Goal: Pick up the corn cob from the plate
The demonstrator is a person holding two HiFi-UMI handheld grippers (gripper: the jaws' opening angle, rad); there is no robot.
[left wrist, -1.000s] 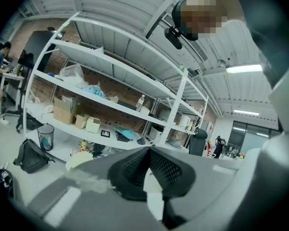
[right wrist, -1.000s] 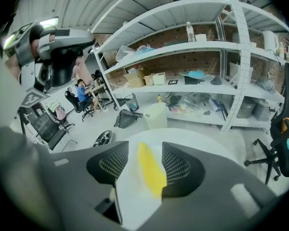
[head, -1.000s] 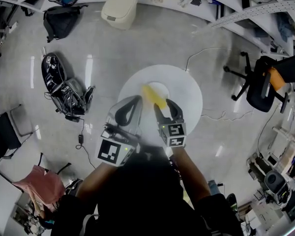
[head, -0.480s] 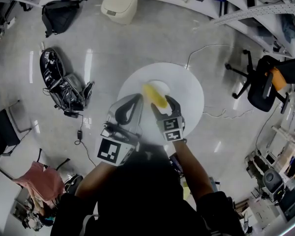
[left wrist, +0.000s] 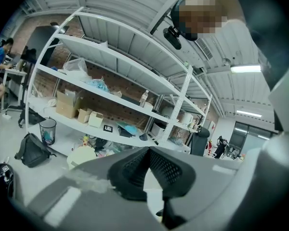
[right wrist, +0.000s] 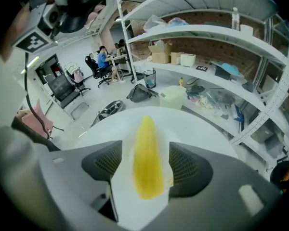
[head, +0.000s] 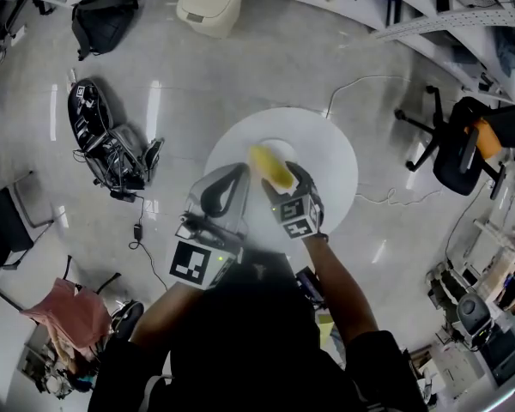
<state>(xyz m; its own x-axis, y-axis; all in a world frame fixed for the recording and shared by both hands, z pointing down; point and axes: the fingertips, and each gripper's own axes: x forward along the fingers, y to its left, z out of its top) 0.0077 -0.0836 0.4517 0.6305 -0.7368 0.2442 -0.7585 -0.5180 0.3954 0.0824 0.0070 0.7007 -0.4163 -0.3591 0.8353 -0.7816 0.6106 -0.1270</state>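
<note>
R tongs (right wrist: 144, 170) over corn (right wrist: 145, 143)
Jaws just spreading, astride corn, no contact; L tongs (left wrist: 147, 170) clenched, empty. Squeeze next.

Three cameras: one high on the head, one riding each tool.

The head view looks steeply down from well above onto the tabletop (head: 330, 144), the left tool (head: 236, 177) and the right tool (head: 281, 177). The right gripper view sits close over that same tabletop, tilted down between its jaws, which have just been opening either side of the corn cob (right wrist: 147, 153). The head view also shows this cob. The left gripper view faces nearly level towards the shelving (left wrist: 111, 61), which the right gripper view also catches.
</note>
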